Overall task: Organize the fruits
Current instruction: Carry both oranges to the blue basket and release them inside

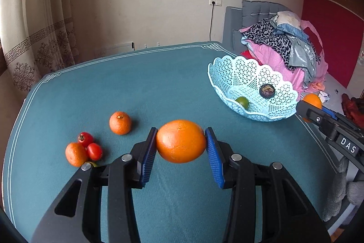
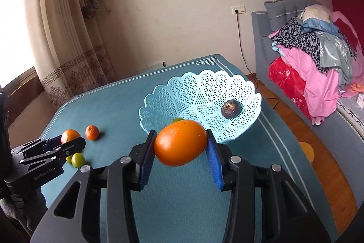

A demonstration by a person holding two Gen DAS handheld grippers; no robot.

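My left gripper (image 1: 181,131) is shut on a large orange (image 1: 181,145), held above the teal table (image 1: 159,83). My right gripper (image 2: 181,132) is shut on a second large orange (image 2: 180,144), just in front of the pale blue lattice basket (image 2: 182,88). In the basket (image 1: 238,74) lie a dark mangosteen (image 1: 267,90) and a green lime (image 1: 242,102). Two tangerines (image 1: 120,122) (image 1: 76,154) and two red tomatoes (image 1: 94,151) rest on the table's left side. Small green fruits (image 2: 78,159) lie near the left gripper (image 2: 68,140).
The basket stands near the table's right edge, with wooden floor (image 2: 318,174) below. A grey sofa piled with clothes (image 1: 284,44) stands to the right beyond the table. A curtain (image 1: 34,38) hangs at the left, and a wall with a socket (image 1: 215,1) lies behind.
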